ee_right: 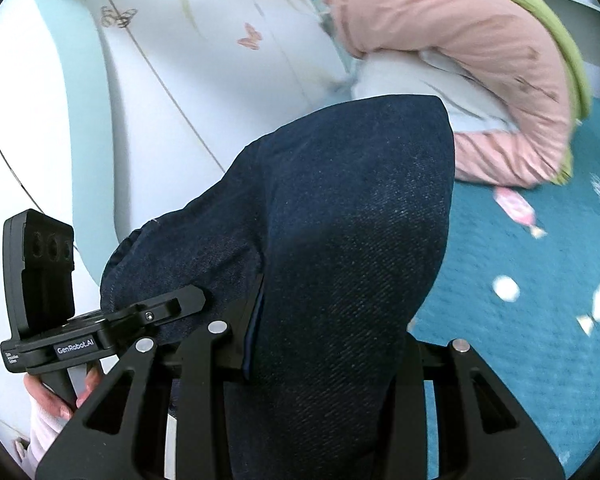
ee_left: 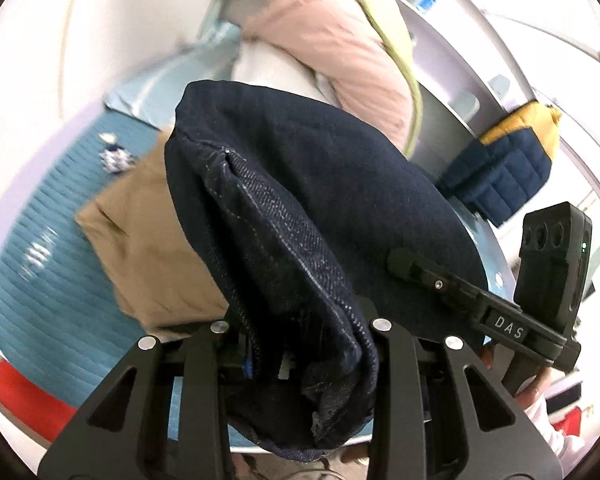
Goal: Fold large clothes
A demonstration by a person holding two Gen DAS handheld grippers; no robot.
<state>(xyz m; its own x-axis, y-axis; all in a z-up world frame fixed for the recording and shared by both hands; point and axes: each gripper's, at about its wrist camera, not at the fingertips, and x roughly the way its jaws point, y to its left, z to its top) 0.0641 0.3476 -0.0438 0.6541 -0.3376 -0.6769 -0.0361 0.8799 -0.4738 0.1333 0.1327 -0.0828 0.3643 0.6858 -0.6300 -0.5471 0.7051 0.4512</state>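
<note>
Currently, garment: dark denim jeans (ee_left: 300,208), lifted above the teal bedspread (ee_left: 40,280).
Left gripper (ee_left: 300,344): jaws narrowed, clamping bunched denim.
Right gripper (ee_right: 320,344): likewise pinching denim.
Relation: fabric drapes forward over both jaws; neither hand nearer.

Black gripper (ee_right: 324,344), silver screws, white sleeve (ee_right: 40,428)

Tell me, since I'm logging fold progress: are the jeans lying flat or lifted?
Lifted. The jeans bunch between both grippers, left and right, above the blue bed cover.
</note>
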